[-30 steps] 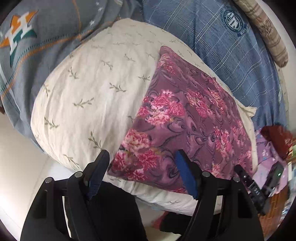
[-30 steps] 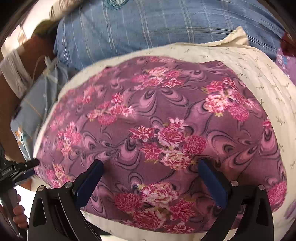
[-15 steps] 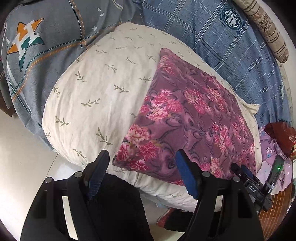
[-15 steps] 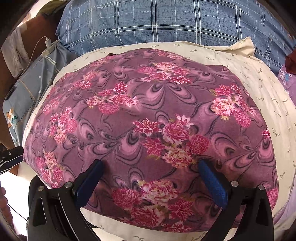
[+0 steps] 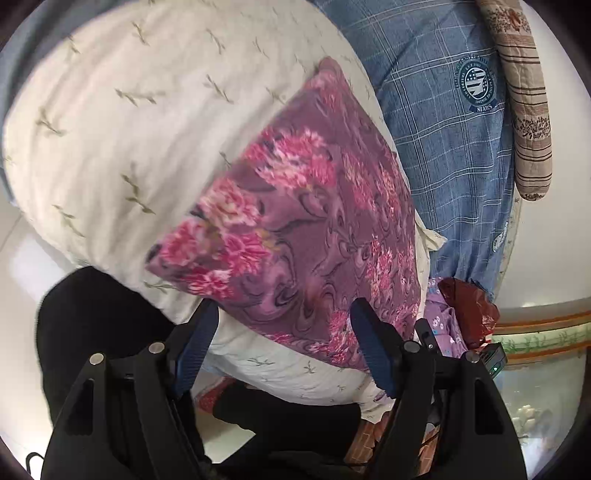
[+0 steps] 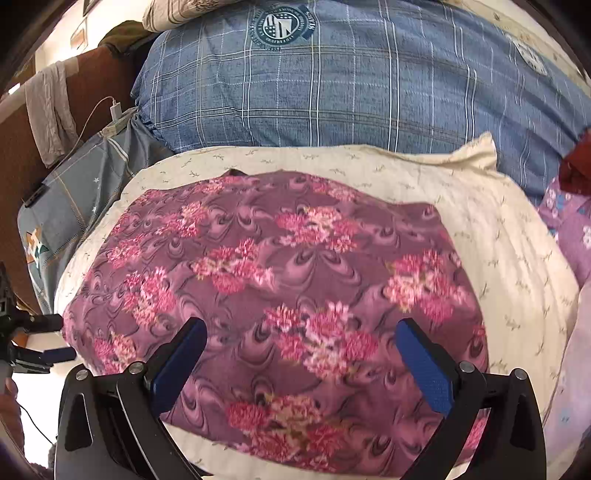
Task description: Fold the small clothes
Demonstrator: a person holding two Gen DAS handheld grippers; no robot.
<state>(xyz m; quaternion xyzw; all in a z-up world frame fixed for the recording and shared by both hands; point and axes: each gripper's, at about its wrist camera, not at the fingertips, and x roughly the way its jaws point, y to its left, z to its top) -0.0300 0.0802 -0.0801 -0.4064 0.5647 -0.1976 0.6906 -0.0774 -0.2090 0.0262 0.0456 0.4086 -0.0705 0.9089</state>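
The left gripper point(image 5: 282, 341) hangs with its jaws spread wide, blue pads point(image 5: 369, 350) facing each other, nothing between them. The right gripper point(image 6: 301, 365) is likewise spread wide and grips nothing, its blue pads point(image 6: 424, 369) well apart.

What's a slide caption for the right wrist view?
Open right gripper above purple floral cloth spread on a cream pillow.

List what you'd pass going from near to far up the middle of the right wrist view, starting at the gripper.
right gripper → purple floral cloth → cream leaf-print pillow → blue plaid pillow → round crest emblem
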